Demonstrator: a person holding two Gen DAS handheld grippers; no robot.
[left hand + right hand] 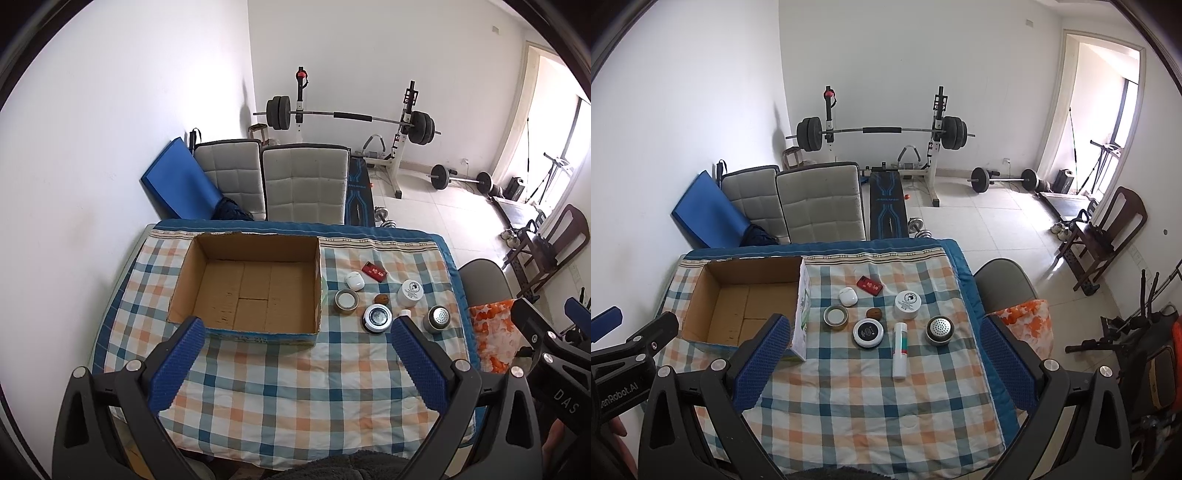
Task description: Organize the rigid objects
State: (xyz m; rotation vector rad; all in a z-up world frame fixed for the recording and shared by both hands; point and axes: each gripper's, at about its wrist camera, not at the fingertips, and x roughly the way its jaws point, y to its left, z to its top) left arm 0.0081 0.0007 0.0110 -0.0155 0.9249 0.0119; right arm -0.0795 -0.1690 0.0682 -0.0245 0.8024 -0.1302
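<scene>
An empty cardboard box (243, 284) (746, 302) sits on the left of the checked tablecloth. To its right lie a red card case (869, 284), a white earbud case (848, 296), a tape roll (835, 316), a brown nut-like ball (874, 313), a white jar (908, 303), a round black-and-white tin (868, 333), a white tube (899, 349) and a metal strainer lid (939, 329). My left gripper (297, 363) is open and empty above the table's near part. My right gripper (882, 363) is open and empty, also high above the table.
Two grey padded chairs (303, 184) stand behind the table. A grey chair with an orange-white bag (1027, 321) stands at the table's right. A barbell rack (882, 133), bench and dumbbells fill the room behind. A wall runs along the left.
</scene>
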